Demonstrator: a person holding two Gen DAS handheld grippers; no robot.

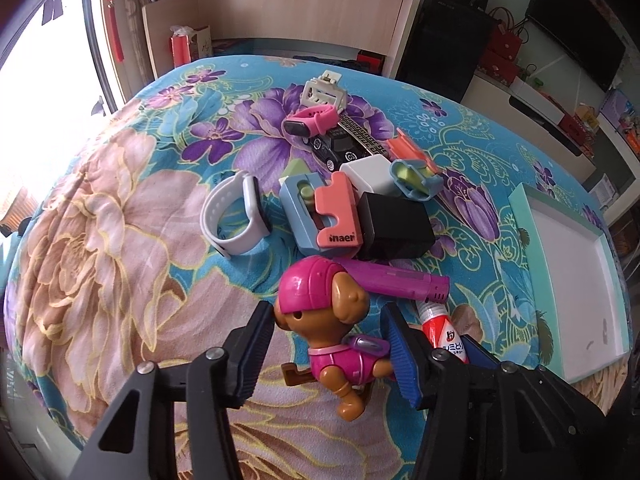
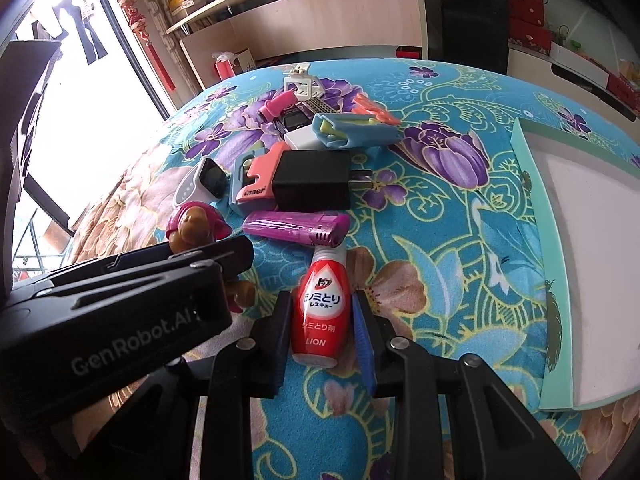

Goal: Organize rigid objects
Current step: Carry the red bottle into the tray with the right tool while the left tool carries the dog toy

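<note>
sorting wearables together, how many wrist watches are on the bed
2. A white rubber-strap smartwatch lies left of the pile beside the blue and coral clip; a pink-strap smartwatch sits at the far end on the black toy car. Others may hide underneath.

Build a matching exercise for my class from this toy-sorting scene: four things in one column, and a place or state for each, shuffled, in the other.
Things:
1. toy puppy
2. red bottle
3. purple lighter
4. white tray

Places or states:
A. lying flat just beyond the bottle's cap
B. empty, at the blanket's right edge
C. between the left claw's pads
D. gripped by the right claw

Pairs: 1-C, 2-D, 3-A, 4-B
</note>
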